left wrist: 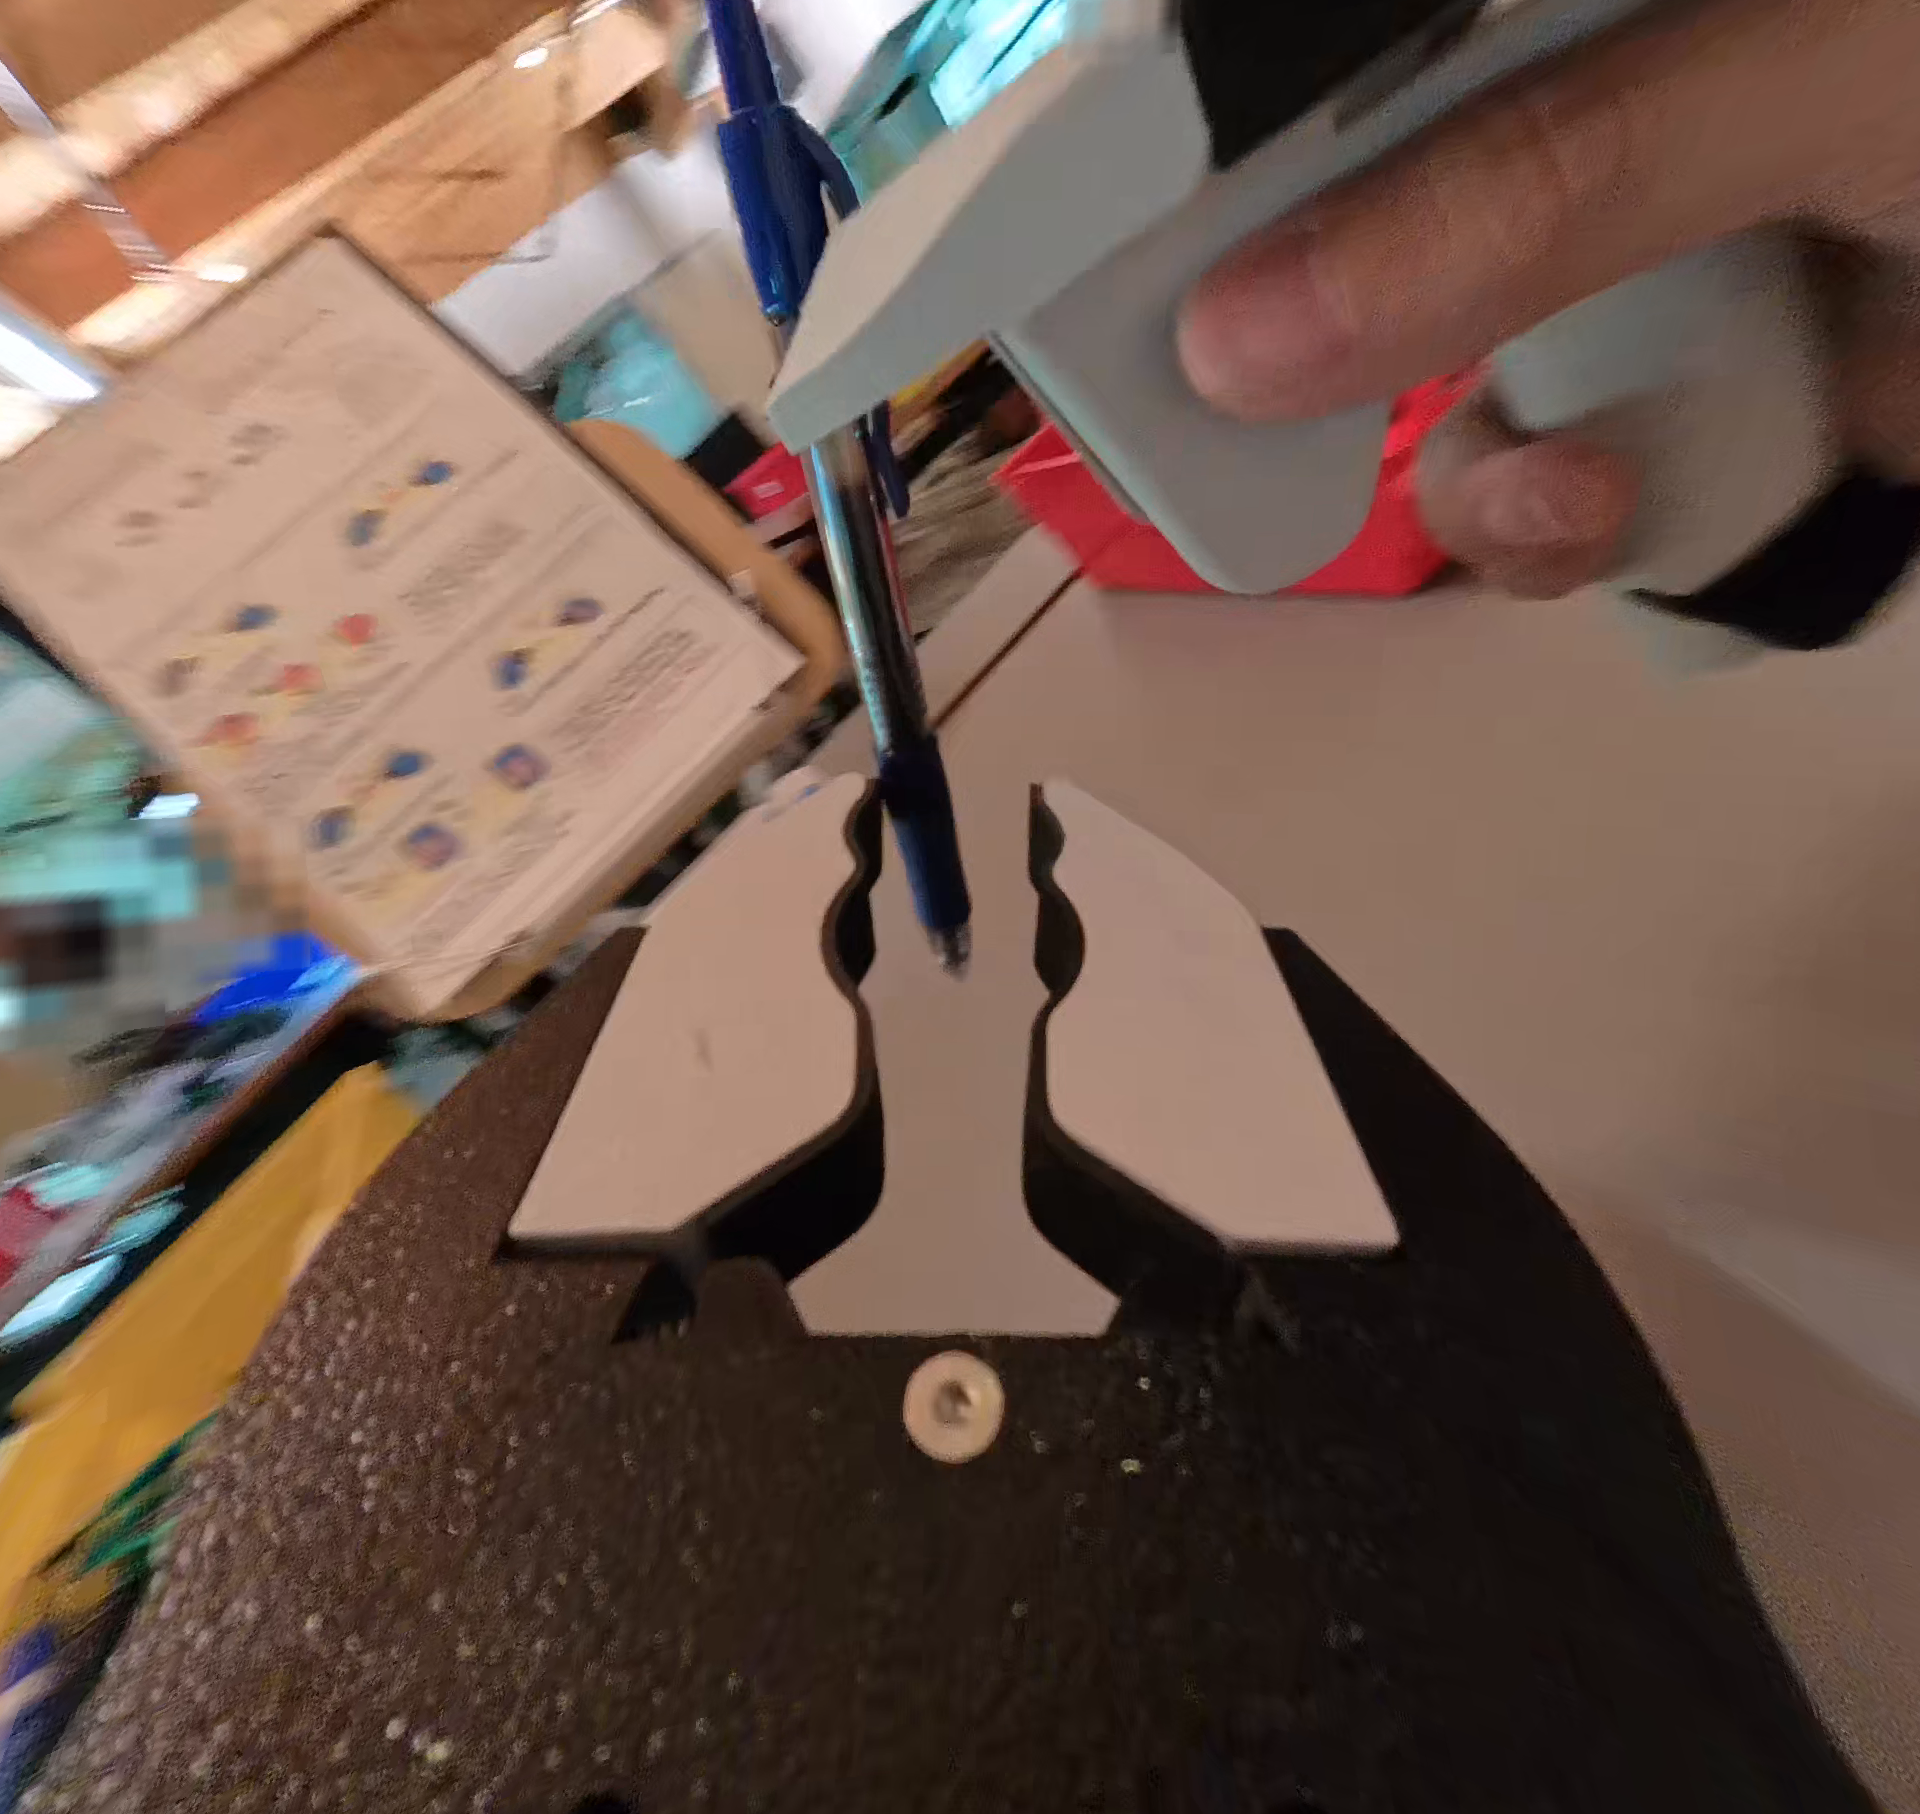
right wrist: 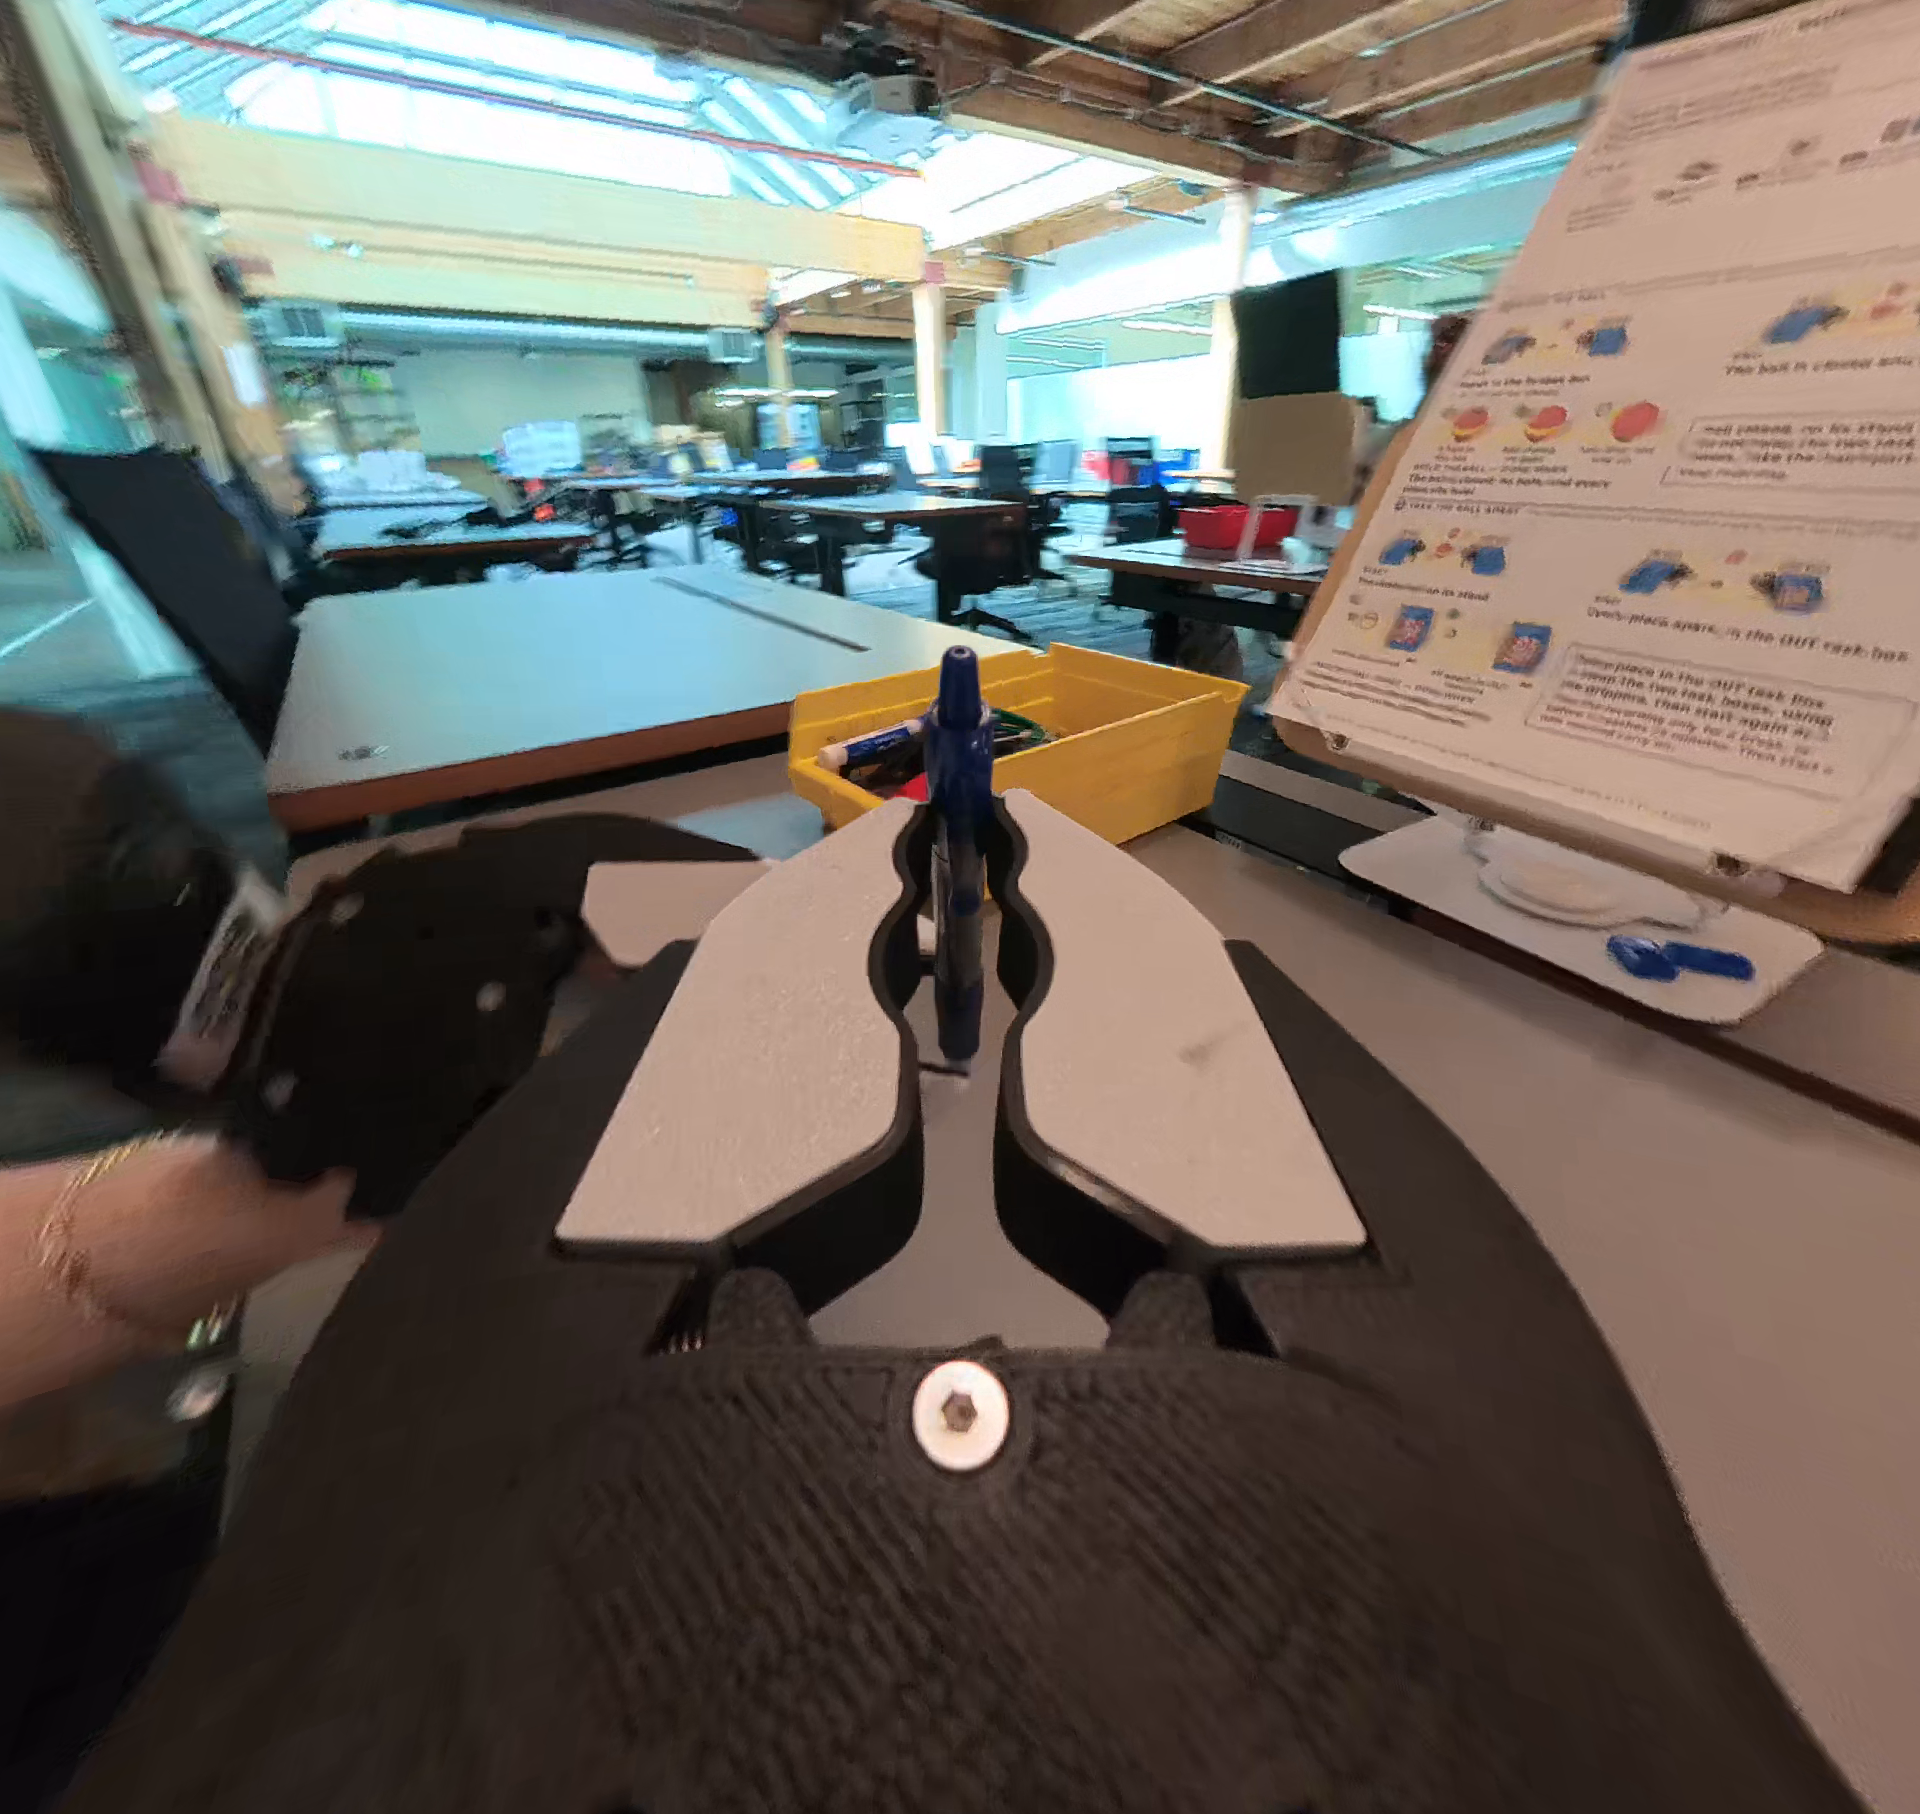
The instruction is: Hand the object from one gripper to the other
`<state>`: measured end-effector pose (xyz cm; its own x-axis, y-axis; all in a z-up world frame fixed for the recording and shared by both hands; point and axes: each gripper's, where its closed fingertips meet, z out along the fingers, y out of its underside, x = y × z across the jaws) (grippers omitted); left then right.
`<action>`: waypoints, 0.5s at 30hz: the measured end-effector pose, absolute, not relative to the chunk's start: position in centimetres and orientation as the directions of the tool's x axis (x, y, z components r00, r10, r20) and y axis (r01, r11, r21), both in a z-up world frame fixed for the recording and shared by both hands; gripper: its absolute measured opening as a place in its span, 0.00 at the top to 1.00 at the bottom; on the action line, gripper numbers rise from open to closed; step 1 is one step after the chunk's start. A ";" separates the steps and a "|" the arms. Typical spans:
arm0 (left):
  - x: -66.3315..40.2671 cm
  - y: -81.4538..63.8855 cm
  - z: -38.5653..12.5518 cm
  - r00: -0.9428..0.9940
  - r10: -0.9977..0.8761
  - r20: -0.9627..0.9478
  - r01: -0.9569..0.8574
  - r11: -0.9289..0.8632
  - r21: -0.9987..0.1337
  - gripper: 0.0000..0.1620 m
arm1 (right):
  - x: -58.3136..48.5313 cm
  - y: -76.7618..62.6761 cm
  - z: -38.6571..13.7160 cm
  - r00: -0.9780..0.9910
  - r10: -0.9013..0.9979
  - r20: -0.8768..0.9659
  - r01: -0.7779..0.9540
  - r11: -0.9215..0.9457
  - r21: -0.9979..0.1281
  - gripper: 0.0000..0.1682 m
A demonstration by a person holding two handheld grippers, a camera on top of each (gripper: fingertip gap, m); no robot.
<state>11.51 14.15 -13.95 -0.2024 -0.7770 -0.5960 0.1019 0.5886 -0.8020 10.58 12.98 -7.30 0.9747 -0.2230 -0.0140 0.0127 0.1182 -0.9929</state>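
Desk point(right wrist: 1558, 1193) across the lower right of the frame. Right tongs point(right wrist: 961, 917) at centre, clamped on a blue pen point(right wrist: 956, 943), upright. Left tongs point(left wrist: 951, 891) at centre of the left wrist view, parted around the pen point(left wrist: 920, 829) tip, not yet gripping. Handover likely midway: closing and release left.

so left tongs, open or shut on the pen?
Open. The left tongs show a clear gap, with the pen tip hanging between them, held above by the right tongs.
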 end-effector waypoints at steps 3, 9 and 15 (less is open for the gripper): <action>10.1 12.2 -14.1 -0.513 -0.760 -0.399 0.110 0.403 -0.909 0.76 | 9.0 12.4 -7.2 0.997 -0.027 0.069 0.071 0.079 -0.994 0.94; 5.0 10.2 -15.2 -0.886 -0.452 -0.101 -0.017 0.250 -0.968 0.90 | 4.3 10.1 -8.3 0.912 0.384 0.141 0.122 0.073 -0.990 0.94; 5.9 10.5 -15.6 -0.875 -0.479 -0.067 -0.051 0.229 -0.972 0.93 | 5.4 10.9 -8.6 0.945 0.314 0.090 0.076 0.056 -0.995 0.93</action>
<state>5.86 10.52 -15.59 -0.8753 -0.4789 -0.0668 -0.0513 0.2292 -0.9720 5.42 10.87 -8.64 0.9452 0.3139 0.0902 0.0762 0.0565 -0.9955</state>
